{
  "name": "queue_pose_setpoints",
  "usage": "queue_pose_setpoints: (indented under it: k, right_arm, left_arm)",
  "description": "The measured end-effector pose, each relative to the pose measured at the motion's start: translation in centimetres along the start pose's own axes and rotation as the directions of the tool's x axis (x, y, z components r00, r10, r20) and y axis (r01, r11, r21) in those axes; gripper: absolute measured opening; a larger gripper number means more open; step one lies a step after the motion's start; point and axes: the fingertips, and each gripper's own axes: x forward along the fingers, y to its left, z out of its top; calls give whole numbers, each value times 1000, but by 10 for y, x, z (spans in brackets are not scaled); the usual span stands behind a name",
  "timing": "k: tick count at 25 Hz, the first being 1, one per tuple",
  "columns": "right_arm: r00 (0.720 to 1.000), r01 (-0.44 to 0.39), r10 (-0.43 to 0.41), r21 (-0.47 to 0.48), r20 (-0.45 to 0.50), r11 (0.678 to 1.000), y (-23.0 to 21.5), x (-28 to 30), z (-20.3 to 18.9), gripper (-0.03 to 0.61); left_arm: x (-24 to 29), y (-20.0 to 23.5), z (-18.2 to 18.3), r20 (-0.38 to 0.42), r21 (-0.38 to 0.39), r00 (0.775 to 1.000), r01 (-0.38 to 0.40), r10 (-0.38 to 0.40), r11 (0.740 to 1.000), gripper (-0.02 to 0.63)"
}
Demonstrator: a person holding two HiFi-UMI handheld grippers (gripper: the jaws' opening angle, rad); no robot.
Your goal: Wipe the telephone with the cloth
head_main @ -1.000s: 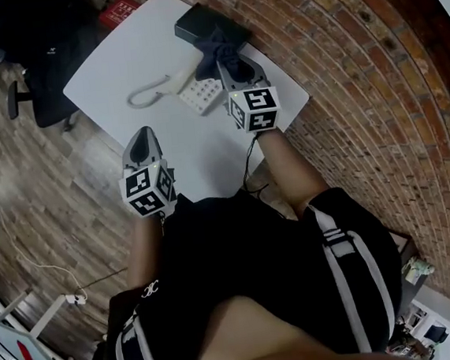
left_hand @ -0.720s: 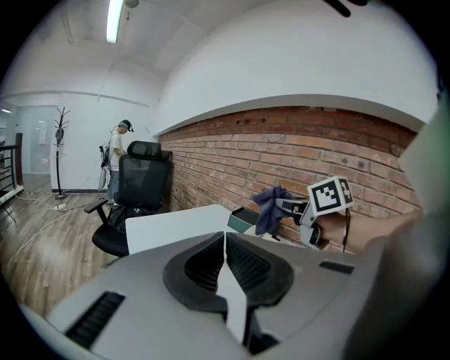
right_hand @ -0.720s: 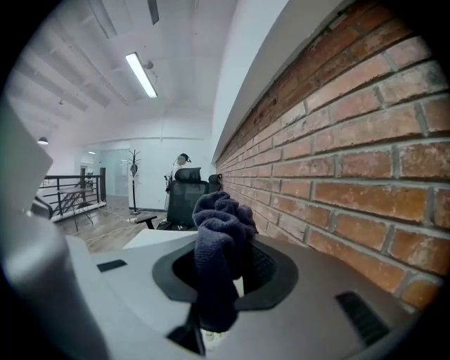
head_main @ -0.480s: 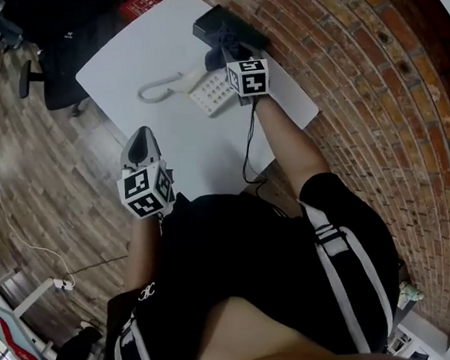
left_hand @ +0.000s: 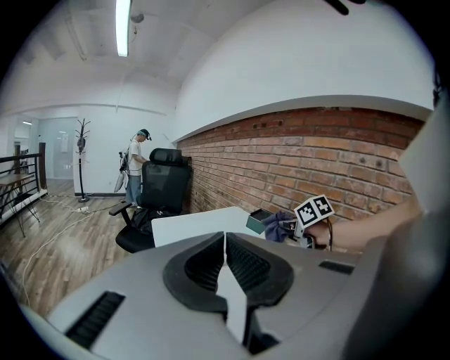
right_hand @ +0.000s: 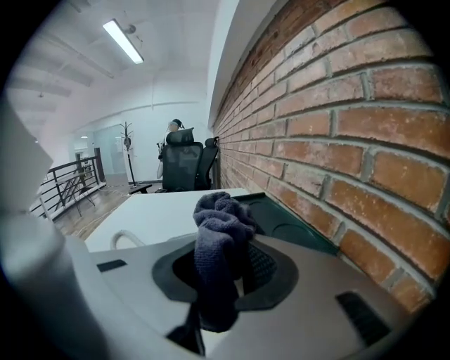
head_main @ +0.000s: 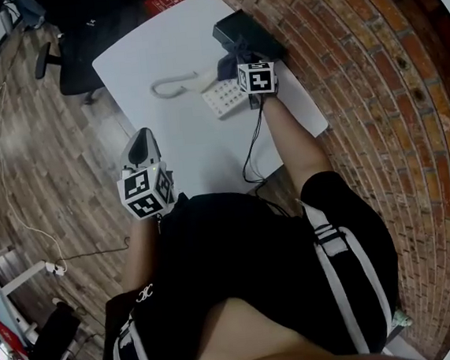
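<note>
A white telephone lies on the white table (head_main: 157, 55): its keypad base (head_main: 223, 96) and, to the left, its curved handset (head_main: 172, 85). My right gripper (head_main: 235, 62) is shut on a dark blue cloth (head_main: 227, 56), which it holds over the far end of the telephone base, beside a dark box (head_main: 246, 31). In the right gripper view the cloth (right_hand: 219, 239) is bunched between the jaws of that gripper (right_hand: 225, 264), with the handset (right_hand: 121, 239) low at the left. My left gripper (head_main: 142, 137) hangs shut and empty off the table's near edge.
A brick wall (head_main: 356, 60) runs along the table's right side. A black cable (head_main: 250, 153) drops from the phone over the near edge. An office chair (left_hand: 163, 186) stands past the table's far end, with a person (left_hand: 136, 158) behind it. The floor is wood planks (head_main: 40, 153).
My right gripper has carried the cloth forward along the telephone base toward the dark box. The head view has shifted. The left gripper has stayed put.
</note>
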Motion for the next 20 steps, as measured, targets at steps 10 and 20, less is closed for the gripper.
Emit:
queue_pose_setpoints:
  k: [10,20]
  right_arm:
    - [997,-81,81,-15,-11,997,35,15,-6,71]
    - [969,-245,238,-175,-60,954,120,11,-26,71]
  left_arm:
    - [3,3,-5,-22,6,999,-31,31,1000,7]
    - [-4,4,-4,-8,0,999,-49,49,999,8]
